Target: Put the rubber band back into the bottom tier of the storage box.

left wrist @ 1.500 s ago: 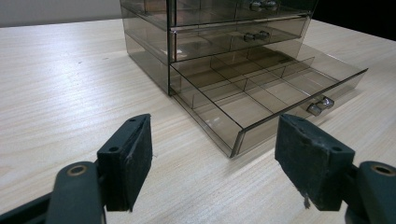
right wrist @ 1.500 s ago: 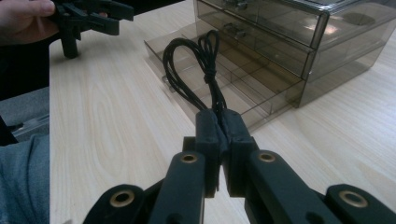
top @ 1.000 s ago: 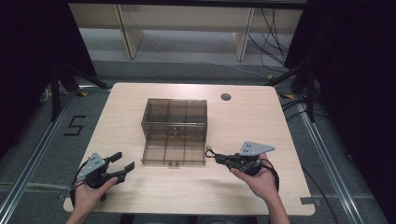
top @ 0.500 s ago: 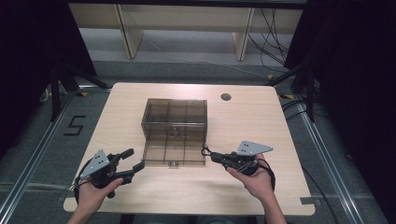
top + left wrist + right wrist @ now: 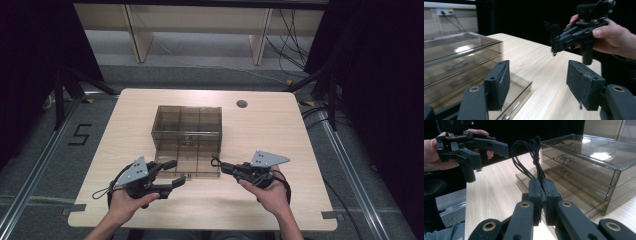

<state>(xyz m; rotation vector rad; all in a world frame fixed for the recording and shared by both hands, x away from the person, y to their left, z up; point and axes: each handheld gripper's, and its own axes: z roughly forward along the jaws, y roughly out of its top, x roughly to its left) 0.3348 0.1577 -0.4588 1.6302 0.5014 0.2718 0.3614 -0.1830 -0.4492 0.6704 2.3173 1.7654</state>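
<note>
Presently: smoky clear-plastic drawer box [image 5: 186,134], bottom drawer [image 5: 188,168] out, contents unclear | right gripper [image 5: 541,185] clamps looped black cord [image 5: 530,157] | left gripper [image 5: 537,83] wide, closing, empty.

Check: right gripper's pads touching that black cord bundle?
Touching. In the right gripper view the right gripper stands shut, its pads pressed on the tied black cord bundle, whose loops stick up above them.

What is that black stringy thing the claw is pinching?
Start at the smoky see-through drawer box mid-table, whose bottom drawer is pulled out. Just right of that drawer, the right claw is shut on a knotted bundle of black cord, the one floppy thing there.
</note>
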